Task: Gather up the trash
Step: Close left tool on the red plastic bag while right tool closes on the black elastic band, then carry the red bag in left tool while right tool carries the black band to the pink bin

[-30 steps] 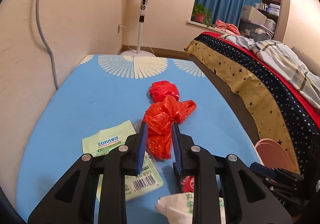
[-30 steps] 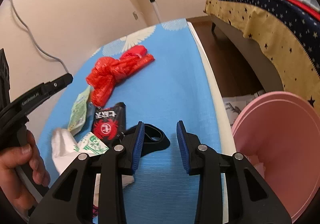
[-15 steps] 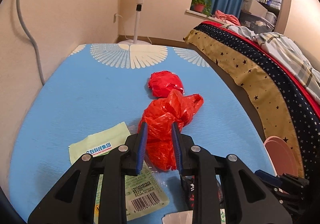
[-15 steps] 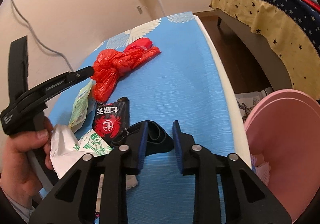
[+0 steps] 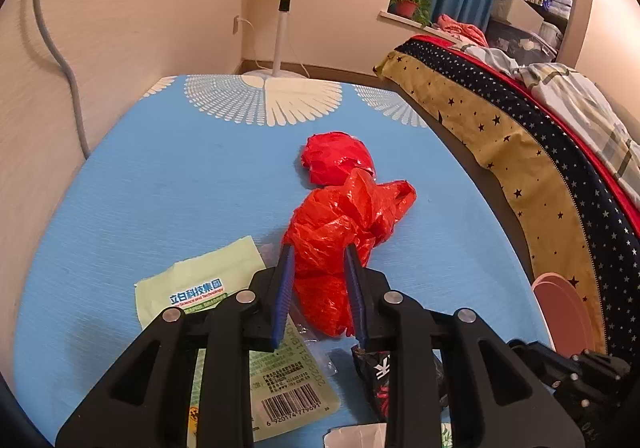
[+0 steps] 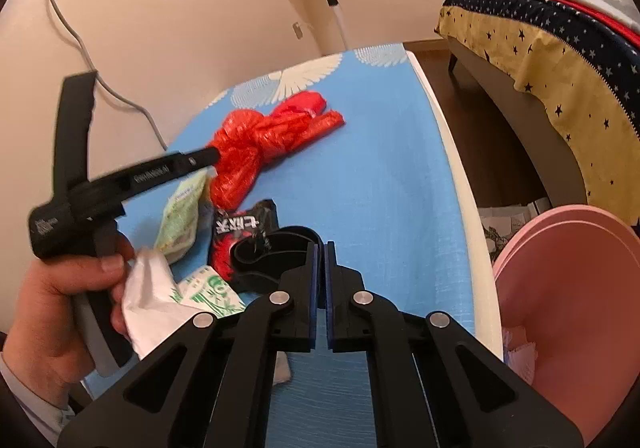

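Red bag (image 5: pixel 340 224) lengthwise between left gripper (image 5: pixel 319 260) jaws; right gripper (image 6: pixel 321 252) jaws together.

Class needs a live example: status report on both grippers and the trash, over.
Left gripper shut on red plastic bag. Right gripper shut on black band. Wrappers on table. Pink bin right, path open.

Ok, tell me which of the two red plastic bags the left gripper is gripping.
The left gripper holds the nearer, crumpled orange-red bag, its fingers closed on the bag's near end. The darker red balled bag lies beyond it, untouched.
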Available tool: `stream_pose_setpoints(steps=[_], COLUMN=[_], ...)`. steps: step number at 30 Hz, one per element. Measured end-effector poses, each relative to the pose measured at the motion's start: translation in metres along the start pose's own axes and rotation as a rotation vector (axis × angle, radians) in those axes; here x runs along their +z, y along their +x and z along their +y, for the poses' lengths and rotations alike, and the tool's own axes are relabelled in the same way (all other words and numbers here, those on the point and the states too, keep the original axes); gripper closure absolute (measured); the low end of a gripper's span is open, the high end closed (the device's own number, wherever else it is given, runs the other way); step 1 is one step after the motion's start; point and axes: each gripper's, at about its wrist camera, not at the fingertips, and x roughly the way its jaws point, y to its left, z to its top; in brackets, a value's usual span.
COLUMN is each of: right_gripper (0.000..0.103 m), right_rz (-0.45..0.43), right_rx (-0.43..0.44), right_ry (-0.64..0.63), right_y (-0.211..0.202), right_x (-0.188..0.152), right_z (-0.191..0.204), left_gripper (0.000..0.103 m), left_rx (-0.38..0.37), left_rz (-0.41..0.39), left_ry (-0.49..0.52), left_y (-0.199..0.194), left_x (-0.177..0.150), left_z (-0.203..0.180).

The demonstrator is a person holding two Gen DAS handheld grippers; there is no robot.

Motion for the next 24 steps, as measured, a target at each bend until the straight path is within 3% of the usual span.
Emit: stream_pose_setpoints(steps=[5, 7, 9, 24], right_gripper=[0.100, 0.100, 0.100, 0.100], right_rz=[-0.026, -0.033, -0.045, -0.160], right_rx=[-0.011, -0.015, -0.022, -0.109], right_ry=[0.004, 0.012, 0.018, 0.055], right_y=[-0.008, -0.010, -0.014, -0.057], right_x=[0.003, 0.004, 0.005, 0.013], right_z=[0.000, -0.002, -0.003, -0.018], left_gripper=[0.078, 0.093, 0.100, 0.101], left_rx=[-0.017, -0.030, -0.025, 0.001], left_rz=[0.003, 0.008, 0.005, -0.114], left_ry=[-0.008, -0.009, 0.013, 0.057], left_y=[0.003, 0.004, 0.003, -0.058], left_x=[0.002, 0.002, 0.002, 0.003], left_z=[-0.003, -0.004, -0.008, -0.033])
